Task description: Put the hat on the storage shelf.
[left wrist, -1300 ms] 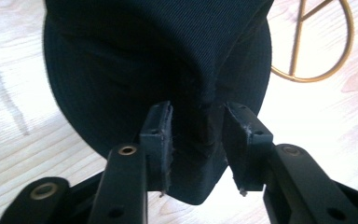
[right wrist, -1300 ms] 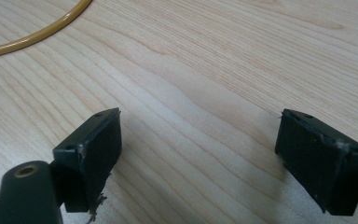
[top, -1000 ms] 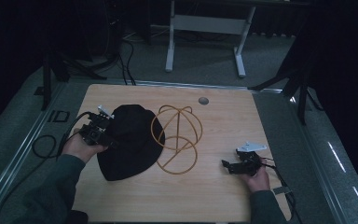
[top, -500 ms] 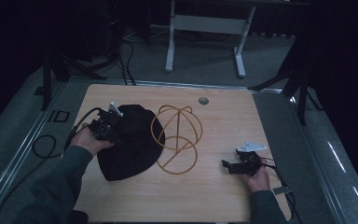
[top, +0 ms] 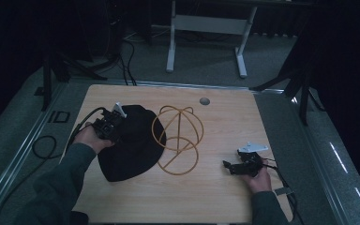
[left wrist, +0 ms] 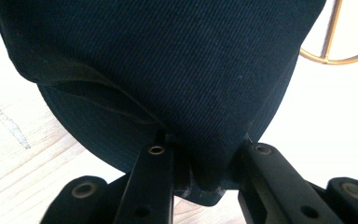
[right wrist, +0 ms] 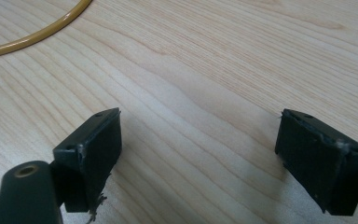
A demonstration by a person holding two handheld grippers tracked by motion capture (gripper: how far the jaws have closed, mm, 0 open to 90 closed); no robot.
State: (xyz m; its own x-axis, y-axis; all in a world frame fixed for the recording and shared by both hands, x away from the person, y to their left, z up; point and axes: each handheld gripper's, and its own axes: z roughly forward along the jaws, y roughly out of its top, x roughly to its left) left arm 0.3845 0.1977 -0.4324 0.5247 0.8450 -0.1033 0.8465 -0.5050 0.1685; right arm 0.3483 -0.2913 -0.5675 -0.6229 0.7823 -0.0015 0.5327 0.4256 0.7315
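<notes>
Black cloth first: the cap [top: 131,145] lies left of centre in the high view, on the pale wooden tabletop [top: 225,122], its right edge overlapping the golden wire frame [top: 178,138]. My left tongs [top: 114,123] sit at the cap's upper left edge, and in the left gripper view the jaws have just been closing and now pinch a fold of the cap's [left wrist: 168,70] rim between them. Over at the lower right of the high view, my right tongs [top: 229,167] rest low on the tabletop, well apart from the frame. In the right gripper view the jaws stand spread wide over bare wood [right wrist: 205,93], with a curve of the frame [right wrist: 37,35] at upper left.
</notes>
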